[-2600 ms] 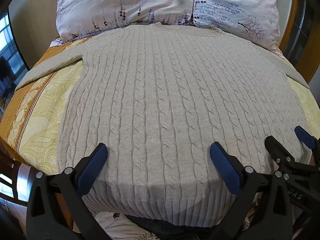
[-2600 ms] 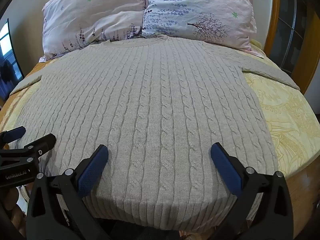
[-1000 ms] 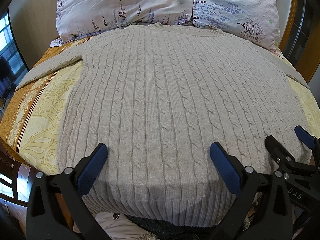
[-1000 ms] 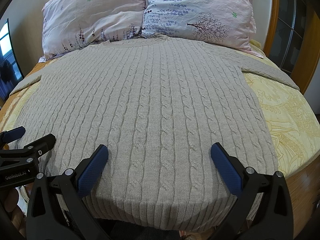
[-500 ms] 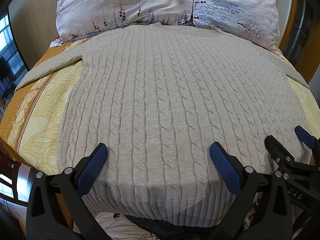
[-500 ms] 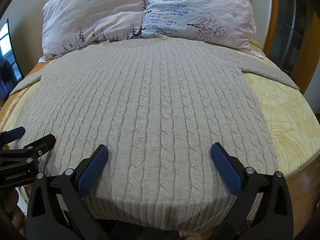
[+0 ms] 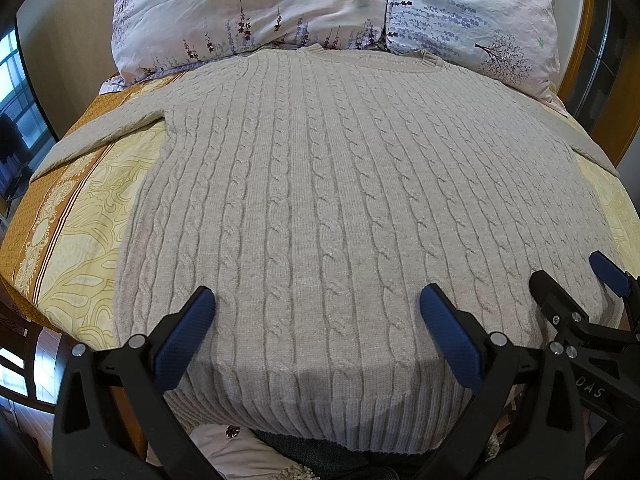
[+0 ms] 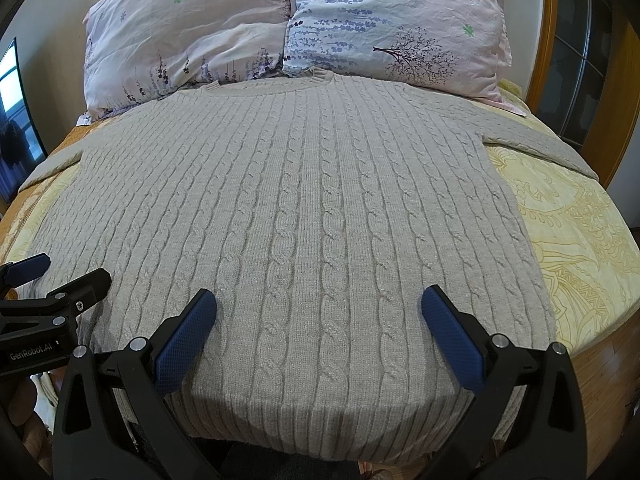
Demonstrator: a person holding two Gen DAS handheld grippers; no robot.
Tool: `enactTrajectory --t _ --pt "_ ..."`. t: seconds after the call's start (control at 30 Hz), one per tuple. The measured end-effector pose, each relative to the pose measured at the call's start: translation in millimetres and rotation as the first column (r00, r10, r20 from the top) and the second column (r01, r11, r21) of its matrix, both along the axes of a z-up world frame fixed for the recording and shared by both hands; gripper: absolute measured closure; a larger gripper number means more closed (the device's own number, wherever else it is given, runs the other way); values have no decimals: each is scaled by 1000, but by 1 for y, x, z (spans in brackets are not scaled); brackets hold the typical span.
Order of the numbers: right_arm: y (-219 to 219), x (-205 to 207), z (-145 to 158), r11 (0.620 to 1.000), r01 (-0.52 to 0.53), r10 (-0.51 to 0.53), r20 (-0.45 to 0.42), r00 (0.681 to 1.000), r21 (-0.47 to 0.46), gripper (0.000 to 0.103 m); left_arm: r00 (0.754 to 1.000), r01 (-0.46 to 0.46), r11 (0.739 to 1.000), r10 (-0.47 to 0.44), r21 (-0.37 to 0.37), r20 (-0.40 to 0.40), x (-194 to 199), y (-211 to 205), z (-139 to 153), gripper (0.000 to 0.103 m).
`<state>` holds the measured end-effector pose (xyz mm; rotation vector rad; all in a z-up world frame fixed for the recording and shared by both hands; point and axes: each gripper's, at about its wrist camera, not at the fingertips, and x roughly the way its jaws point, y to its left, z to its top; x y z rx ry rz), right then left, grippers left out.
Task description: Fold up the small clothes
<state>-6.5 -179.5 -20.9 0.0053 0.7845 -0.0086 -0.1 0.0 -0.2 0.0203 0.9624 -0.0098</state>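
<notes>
Both grippers hover low over the near hem of the sweater (image 7: pixel 320 208), side by side and pointing toward the pillows. The left gripper (image 7: pixel 318 320) fills the bottom of its own view with its jaws spread wide, nothing between the blue textured pads (image 7: pixel 184 340); the right gripper (image 8: pixel 320 322) is spread just as wide in its view, likewise empty. Each shows in the other's camera: the right gripper at the lower right edge of the left view, the left at the lower left edge of the right view, where white lettering marks its black body.

The sweater is a pale beige cable knit, laid flat on the bed (image 8: pixel 568 240) and filling the middle of both frames, ribbed hem nearest the cameras and ribbed neckline at the top centre, touching the pillows. Its sleeves stretch outward to the upper left and upper right. The bed's cover is yellow with a pale leafy pattern and an orange band at the left. Two pink-and-white floral pillows (image 7: pixel 256 12) lean at the head, and a wooden frame (image 8: pixel 544 32) curves at the right edge.
</notes>
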Motion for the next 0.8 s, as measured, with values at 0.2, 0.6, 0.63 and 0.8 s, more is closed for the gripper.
enactTrajectory --t 0.2,0.6,0.63,0.8 --pt "0 0 0 1000 0 0 1 1000 0 1 1000 0 1000 0 0 -1 -1 0 0 2" --pt "2 6 -2 999 -38 38 -22 999 -2 1 1000 0 1000 0 0 -1 1 1 0 2" --pt "2 8 -2 999 -42 42 -20 999 -2 1 1000 2 1000 -2 0 2 0 1 0 2" --pt "-4 2 -3 992 -126 126 50 991 -2 1 1000 12 1000 -12 3 15 0 -3 1 2"
